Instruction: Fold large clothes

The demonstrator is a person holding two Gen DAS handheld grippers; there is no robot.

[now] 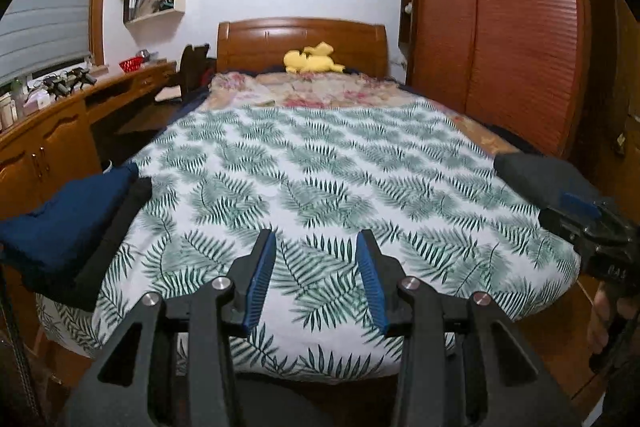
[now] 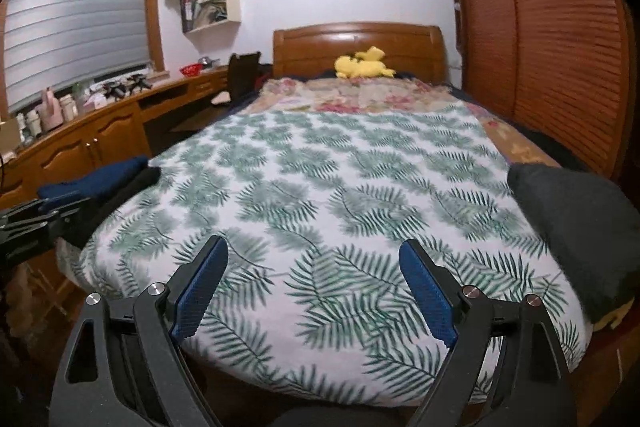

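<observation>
A folded navy garment point(image 1: 64, 219) lies on a black one point(image 1: 116, 239) at the bed's near left corner; the stack also shows in the right wrist view point(image 2: 100, 183). A dark grey garment point(image 2: 580, 227) lies at the near right corner, also in the left wrist view point(image 1: 536, 179). My left gripper point(image 1: 316, 255) is open and empty above the foot of the leaf-print sheet point(image 1: 320, 167). My right gripper point(image 2: 314, 267) is open and empty over the same sheet point(image 2: 340, 187); its body shows at the right of the left view point(image 1: 592, 227).
A yellow plush toy point(image 1: 312, 61) sits by the wooden headboard point(image 1: 300, 39). A floral blanket point(image 1: 304, 91) covers the bed's far end. A wooden desk point(image 1: 60, 131) runs along the left, a wardrobe point(image 1: 500, 27) stands on the right.
</observation>
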